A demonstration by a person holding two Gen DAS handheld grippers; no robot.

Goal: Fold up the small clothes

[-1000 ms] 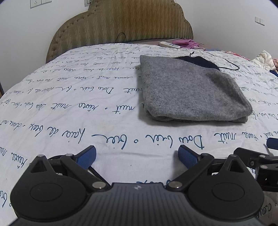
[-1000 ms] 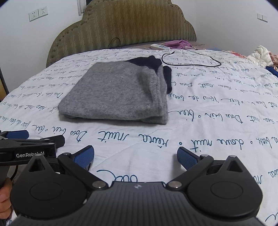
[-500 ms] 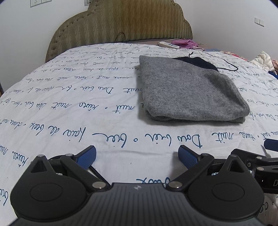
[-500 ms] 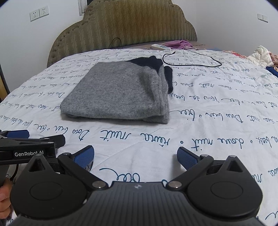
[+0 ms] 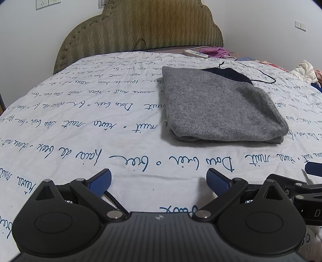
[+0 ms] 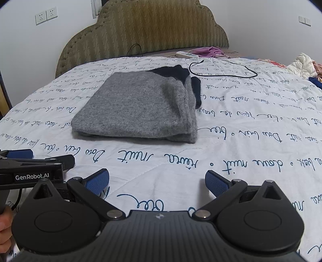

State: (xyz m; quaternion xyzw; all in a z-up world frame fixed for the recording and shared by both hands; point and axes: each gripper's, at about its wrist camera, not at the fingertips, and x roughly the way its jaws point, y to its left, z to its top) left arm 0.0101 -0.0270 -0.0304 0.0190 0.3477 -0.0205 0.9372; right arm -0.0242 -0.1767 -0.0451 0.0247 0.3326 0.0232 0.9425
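White walls (image 5: pixel 261 24), olive padded headboard (image 5: pixel 140 30), script-printed bedsheet (image 5: pixel 80 125), wall sockets (image 6: pixel 46 15).

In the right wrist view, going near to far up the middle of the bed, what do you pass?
right gripper, open over the printed bedsheet → folded grey sweater → dark garment at its far edge → white power strip → padded headboard.

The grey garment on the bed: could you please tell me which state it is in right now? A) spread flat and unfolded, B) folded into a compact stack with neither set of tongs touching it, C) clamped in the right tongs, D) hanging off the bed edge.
B: the grey garment lies folded on the bedsheet, and both the left tongs and right tongs are open, short of it.
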